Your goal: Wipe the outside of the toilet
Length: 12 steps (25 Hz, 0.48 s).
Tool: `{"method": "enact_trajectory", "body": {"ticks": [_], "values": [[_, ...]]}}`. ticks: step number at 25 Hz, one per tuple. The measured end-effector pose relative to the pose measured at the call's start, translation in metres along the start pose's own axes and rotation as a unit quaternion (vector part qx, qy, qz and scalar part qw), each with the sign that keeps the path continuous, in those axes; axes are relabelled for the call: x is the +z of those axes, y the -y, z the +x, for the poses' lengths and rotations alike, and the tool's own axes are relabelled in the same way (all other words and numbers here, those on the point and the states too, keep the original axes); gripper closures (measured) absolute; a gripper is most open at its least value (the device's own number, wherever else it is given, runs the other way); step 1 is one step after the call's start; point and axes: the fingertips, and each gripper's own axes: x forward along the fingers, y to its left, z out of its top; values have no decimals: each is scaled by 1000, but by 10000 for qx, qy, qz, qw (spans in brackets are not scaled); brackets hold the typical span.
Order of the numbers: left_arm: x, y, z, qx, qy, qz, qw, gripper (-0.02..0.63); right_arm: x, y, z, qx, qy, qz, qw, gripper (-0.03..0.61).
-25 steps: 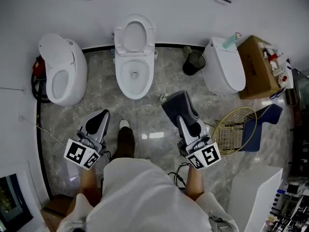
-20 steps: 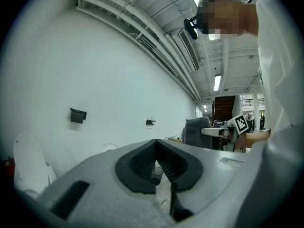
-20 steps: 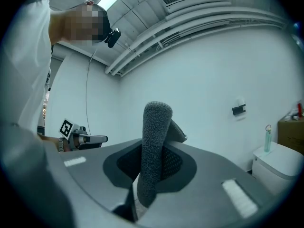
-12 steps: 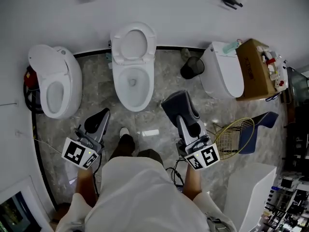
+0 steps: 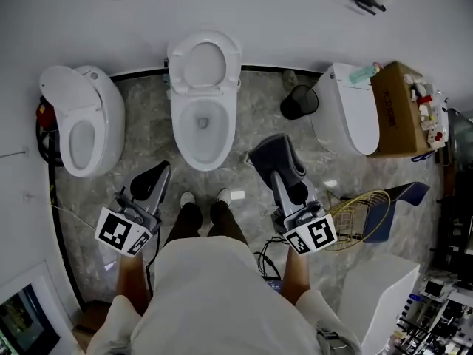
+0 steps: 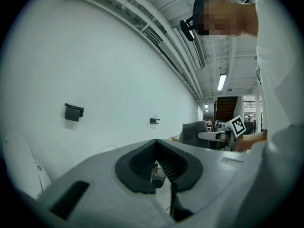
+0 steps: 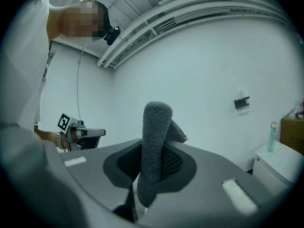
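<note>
The middle toilet (image 5: pixel 201 102) stands white against the wall, lid and seat up, straight ahead of the person's two shoes. My right gripper (image 5: pixel 270 156) is held over the floor, to the right of the bowl and short of it, shut on a grey cloth (image 5: pixel 277 161). In the right gripper view the cloth (image 7: pixel 156 137) stands up between the jaws of my right gripper (image 7: pixel 153 167). My left gripper (image 5: pixel 157 171) hovers left of the shoes, shut and empty. In its own view my left gripper (image 6: pixel 156 146) faces the white wall.
A second toilet (image 5: pixel 77 120) stands at the left and a third with its lid down (image 5: pixel 346 109) at the right. A black bin (image 5: pixel 298 100), a cardboard box (image 5: pixel 403 109), a yellow wire basket (image 5: pixel 358 209) and a white cabinet (image 5: pixel 377 294) crowd the right side.
The person has stepped forward and now has both feet side by side before the middle toilet. Both grippers keep their hold and stay about where they were.
</note>
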Motion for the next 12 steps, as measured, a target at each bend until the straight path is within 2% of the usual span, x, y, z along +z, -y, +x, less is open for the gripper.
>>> {"method": "enact_trajectory", "body": {"ticks": [5, 12], "values": [[-9, 7, 27, 61, -65, -59, 9999, 615, -14, 33, 15, 124, -282, -174, 9994, 526], [-38, -1, 62, 54, -348, -175, 9992, 615, -79, 96, 72, 170, -1409, -982, 9850, 526]]}}
